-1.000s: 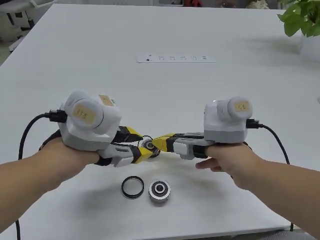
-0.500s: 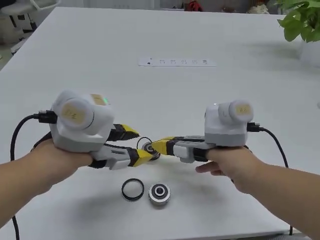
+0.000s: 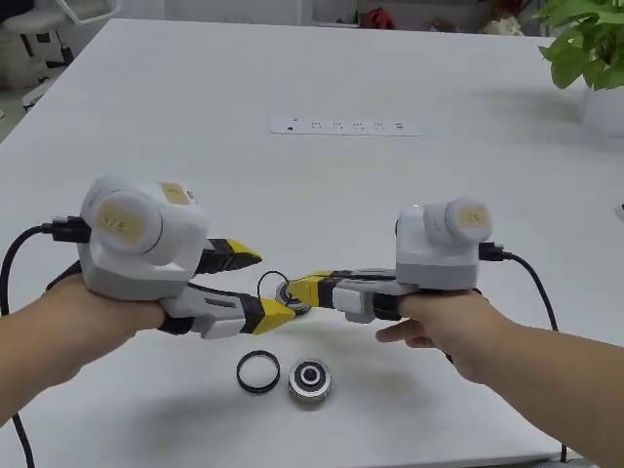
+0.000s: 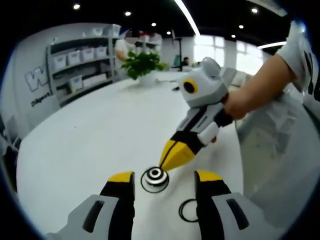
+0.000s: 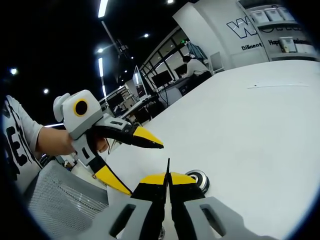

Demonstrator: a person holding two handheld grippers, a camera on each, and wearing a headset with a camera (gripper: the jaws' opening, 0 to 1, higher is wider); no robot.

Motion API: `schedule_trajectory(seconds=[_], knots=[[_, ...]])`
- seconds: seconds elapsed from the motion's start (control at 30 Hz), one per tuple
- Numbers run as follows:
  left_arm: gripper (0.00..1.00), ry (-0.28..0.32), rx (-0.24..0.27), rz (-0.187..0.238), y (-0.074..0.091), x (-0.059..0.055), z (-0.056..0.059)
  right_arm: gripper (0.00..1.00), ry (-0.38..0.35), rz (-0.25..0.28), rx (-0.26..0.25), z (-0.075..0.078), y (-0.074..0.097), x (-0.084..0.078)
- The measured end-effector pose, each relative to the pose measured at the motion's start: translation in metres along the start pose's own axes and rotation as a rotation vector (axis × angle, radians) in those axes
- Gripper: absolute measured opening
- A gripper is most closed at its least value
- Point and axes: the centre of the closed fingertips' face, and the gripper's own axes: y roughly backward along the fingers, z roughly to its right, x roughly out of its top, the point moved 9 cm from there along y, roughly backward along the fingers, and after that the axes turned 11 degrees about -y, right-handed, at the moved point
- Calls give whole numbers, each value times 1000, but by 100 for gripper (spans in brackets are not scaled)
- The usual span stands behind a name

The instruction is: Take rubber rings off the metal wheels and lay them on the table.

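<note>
White table (image 3: 195, 117) in an office with storage shelves (image 4: 80, 65); a power strip (image 3: 345, 125) lies far across it, a plant (image 3: 585, 39) at the far corner. The left gripper (image 3: 271, 285) is wide open and holds nothing. Its jaws stand either side of a metal wheel (image 4: 155, 176) without touching it. The right gripper (image 5: 168, 176) meets this wheel tip-first, jaws closed, pinching the wheel's rubber ring (image 3: 267, 283), which is partly lifted. Nearer the person lie a loose ring (image 3: 258, 371) and, just beside it, a second wheel (image 3: 310, 378).
</note>
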Motion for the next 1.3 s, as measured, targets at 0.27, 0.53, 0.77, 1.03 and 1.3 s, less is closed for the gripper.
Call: schedule_trajectory(seconds=[0.27,0.53,0.77,1.03,1.3], knots=[[57,-9,12,-1,8,-2,-1,0,-1,0,23,-7,-1,1],[61,-12,16,-7,15,-4,0,0,-2,-3,40,-13,-3,1],[65,-14,21,-15,23,-9,0,0,-1,-13,50,-16,-4,-1],[67,-5,28,-28,30,-16,0,0,-2,-24,59,-17,-7,-2],[69,-2,30,-39,35,-20,1,0,-2,-46,69,-19,-12,-7]])
